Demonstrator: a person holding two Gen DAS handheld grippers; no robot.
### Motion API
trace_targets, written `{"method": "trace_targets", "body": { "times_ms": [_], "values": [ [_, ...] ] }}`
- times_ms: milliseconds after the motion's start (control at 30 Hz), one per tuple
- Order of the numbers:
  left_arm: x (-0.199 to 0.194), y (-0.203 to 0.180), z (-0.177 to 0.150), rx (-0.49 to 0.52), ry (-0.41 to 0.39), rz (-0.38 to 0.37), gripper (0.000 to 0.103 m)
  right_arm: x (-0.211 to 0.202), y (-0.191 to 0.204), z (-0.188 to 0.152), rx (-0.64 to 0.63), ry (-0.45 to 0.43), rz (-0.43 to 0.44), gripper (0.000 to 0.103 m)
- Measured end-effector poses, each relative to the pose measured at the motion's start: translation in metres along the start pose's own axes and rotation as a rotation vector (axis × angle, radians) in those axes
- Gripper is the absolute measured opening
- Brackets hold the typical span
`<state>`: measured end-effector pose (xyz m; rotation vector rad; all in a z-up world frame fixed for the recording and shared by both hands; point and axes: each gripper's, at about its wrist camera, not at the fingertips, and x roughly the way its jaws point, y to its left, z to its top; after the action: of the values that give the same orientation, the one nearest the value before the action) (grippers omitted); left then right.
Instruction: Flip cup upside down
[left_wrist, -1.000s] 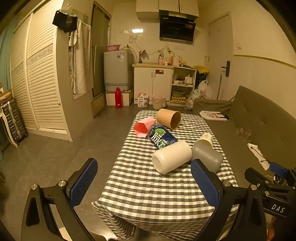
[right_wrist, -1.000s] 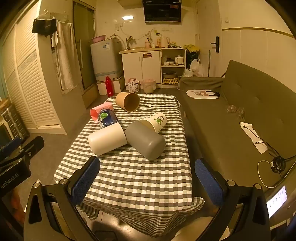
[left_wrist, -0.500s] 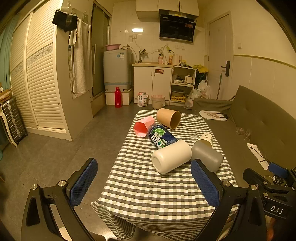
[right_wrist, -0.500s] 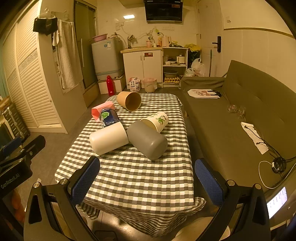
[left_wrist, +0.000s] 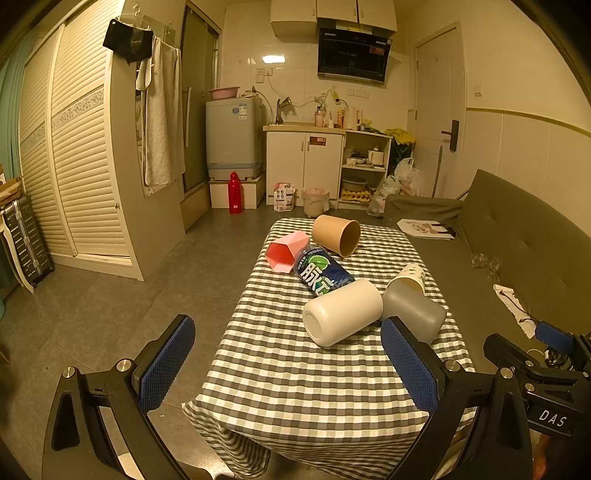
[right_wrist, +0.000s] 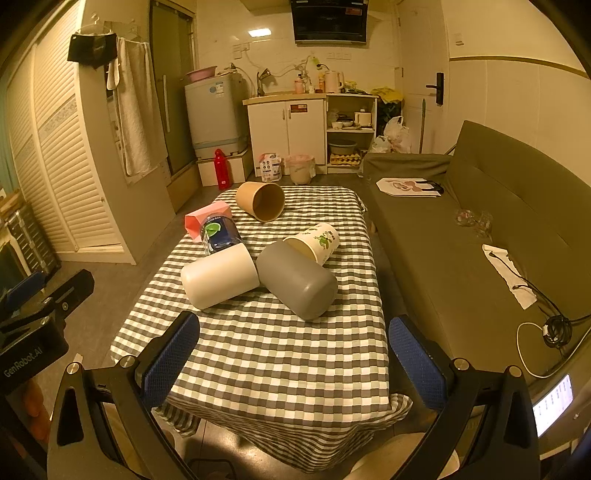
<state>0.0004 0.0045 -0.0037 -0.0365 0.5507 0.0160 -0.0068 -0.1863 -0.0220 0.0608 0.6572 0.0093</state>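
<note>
Jaws of both grippers stand wide apart, nothing between them. Left gripper (left_wrist: 288, 363) hangs off the near end of the bench (left_wrist: 314, 384); right gripper (right_wrist: 293, 363) hangs off the same end, further toward the sofa (right_wrist: 480, 236) side. Neither touches anything.

Bench carries a grey-and-white checked cloth. Six items on it, all lying on their sides:
- white cup (left_wrist: 341, 312), base toward the cameras, nearest the left gripper.
- grey cup (right_wrist: 297, 282), base toward the cameras, nearest the right gripper. Its mouth end touches the mouth end of the white cup, the two making a V.
- printed paper cup (right_wrist: 316, 242), just behind the grey cup, touching it, mouth facing the cameras.
- blue-and-green can (left_wrist: 319, 273), behind the white cup, touching it.
- pink cup (left_wrist: 286, 251), touching the can's far end, mouth toward the left edge of the bench.
- brown paper cup (right_wrist: 260, 201), furthest back, mouth toward the cameras, apart from the grey and white cups.

No cup stands upside down yet.
</note>
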Motion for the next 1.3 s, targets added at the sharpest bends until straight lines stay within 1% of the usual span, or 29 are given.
{"method": "trace_targets", "body": {
  "times_ms": [1033, 1300],
  "values": [
    [0.001, 0.0, -0.005, 0.008, 0.018, -0.002, 0.103, 0.001, -0.002, -0.002, 0.009, 0.013, 0.001, 0.103],
    [0.01, 0.0, -0.004, 0.012, 0.036, 0.001, 0.103, 0.006, -0.003, 0.001, 0.013, 0.031, 0.001, 0.103]
  ]
}}
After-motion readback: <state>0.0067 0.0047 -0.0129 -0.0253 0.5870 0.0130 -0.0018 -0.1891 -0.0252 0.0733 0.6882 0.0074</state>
